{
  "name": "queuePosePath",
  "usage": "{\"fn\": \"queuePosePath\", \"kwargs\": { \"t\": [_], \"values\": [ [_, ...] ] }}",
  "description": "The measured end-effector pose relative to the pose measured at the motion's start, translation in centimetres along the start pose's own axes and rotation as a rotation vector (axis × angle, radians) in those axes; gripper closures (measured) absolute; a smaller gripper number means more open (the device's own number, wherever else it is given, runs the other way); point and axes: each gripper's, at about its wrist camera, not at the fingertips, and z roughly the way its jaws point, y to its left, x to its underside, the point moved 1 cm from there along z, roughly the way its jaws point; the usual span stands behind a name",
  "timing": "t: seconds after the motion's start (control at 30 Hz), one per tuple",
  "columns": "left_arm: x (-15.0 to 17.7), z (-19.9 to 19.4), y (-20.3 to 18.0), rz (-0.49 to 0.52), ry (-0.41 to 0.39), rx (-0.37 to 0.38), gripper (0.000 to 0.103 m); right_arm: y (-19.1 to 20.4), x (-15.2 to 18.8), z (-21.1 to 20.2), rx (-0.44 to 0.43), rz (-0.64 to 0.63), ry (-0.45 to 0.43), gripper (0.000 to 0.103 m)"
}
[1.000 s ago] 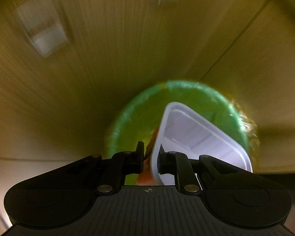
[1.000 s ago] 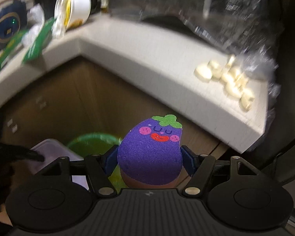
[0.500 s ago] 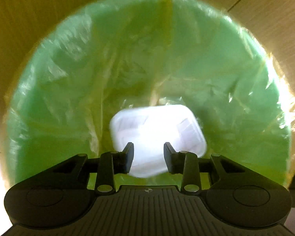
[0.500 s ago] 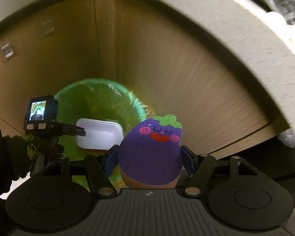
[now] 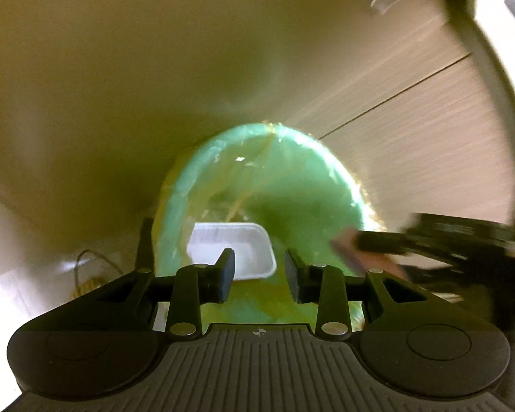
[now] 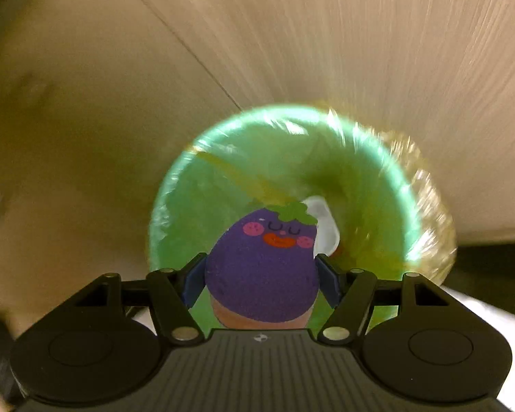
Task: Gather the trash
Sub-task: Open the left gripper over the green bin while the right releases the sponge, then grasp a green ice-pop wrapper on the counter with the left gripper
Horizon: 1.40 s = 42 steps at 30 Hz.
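A green bin (image 5: 292,189) lined with a clear bag stands against the cabinet. A white plastic tray (image 5: 230,250) lies inside it. My left gripper (image 5: 259,267) hovers over the bin's near rim; its jaws are closing slightly from wide, with nothing between them. In the right wrist view my right gripper (image 6: 261,276) is shut on a purple eggplant-shaped sponge (image 6: 261,257), held above the bin (image 6: 195,206), with the tray (image 6: 322,219) showing behind the sponge. The right gripper also enters the left wrist view as a dark blur (image 5: 377,243).
Wooden cabinet doors (image 5: 412,137) rise right behind the bin, under a pale countertop edge (image 5: 491,51). A yellowish cable (image 5: 86,274) lies on the floor left of the bin. Both views are motion-blurred.
The left gripper opened, let the white tray fall into the bin, then drew back. The right gripper sank from counter height to just above the bin, sponge still held.
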Motion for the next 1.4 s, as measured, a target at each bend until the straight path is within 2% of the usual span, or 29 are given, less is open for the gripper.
{"fn": "queuePosePath", "kwargs": {
  "t": [0.1, 0.17, 0.3, 0.4, 0.53, 0.67, 0.83, 0.93, 1.0, 1.03, 1.1, 1.23, 1.3, 1.4],
  "values": [
    [0.1, -1.4, -0.1, -0.009, -0.002, 0.015, 0.067, 0.2, 0.3, 1.3, 0.086, -0.020, 0.051, 0.036],
    [-0.1, -1.6, -0.7, -0.004, -0.007, 0.021, 0.067, 0.1, 0.1, 1.0, 0.103, -0.034, 0.041, 0.036],
    [-0.5, -1.8, -1.4, 0.021, -0.018, 0.032, 0.067, -0.5, -0.4, -0.3, 0.036, 0.009, -0.020, 0.035],
    [-0.9, -2.2, -1.8, 0.037, -0.023, 0.039, 0.067, -1.0, -1.1, 0.2, 0.007, 0.047, -0.021, 0.031],
    [-0.7, -1.8, -2.0, 0.039, -0.018, 0.038, 0.067, -1.5, -1.9, 1.6, 0.020, 0.074, -0.023, 0.032],
    [-0.5, -2.3, -2.9, 0.058, -0.011, 0.047, 0.067, -1.8, -1.9, 1.1, 0.050, 0.063, -0.035, 0.032],
    [-2.3, -5.4, -7.6, 0.185, -0.024, 0.094, 0.067, -0.5, -1.1, -3.7, 0.111, -0.041, -0.093, 0.032],
    [-4.7, -9.3, -11.8, 0.278, -0.064, 0.170, 0.067, 1.9, -0.1, -9.7, 0.101, -0.146, -0.217, 0.032],
    [-6.4, -12.2, -14.2, 0.348, -0.114, 0.204, 0.067, 4.1, 0.7, -14.0, 0.128, -0.220, -0.326, 0.032],
    [-7.5, -13.6, -15.2, 0.388, -0.148, 0.198, 0.067, 5.1, 1.0, -15.6, 0.138, -0.243, -0.365, 0.032],
    [-9.9, -16.1, -16.7, 0.451, -0.236, 0.130, 0.067, 7.1, 1.4, -18.7, 0.161, -0.284, -0.436, 0.032],
    [-15.7, -19.5, -17.3, 0.544, -0.456, -0.073, 0.067, 10.6, 1.8, -23.8, 0.181, -0.329, -0.552, 0.032],
    [-18.4, -19.9, -17.1, 0.570, -0.481, -0.134, 0.067, 11.8, 2.1, -26.0, 0.161, -0.293, -0.621, 0.030],
    [-21.0, -18.9, -16.8, 0.605, -0.458, -0.157, 0.067, 13.2, 2.3, -28.2, 0.126, -0.221, -0.690, 0.030]
  ]
}}
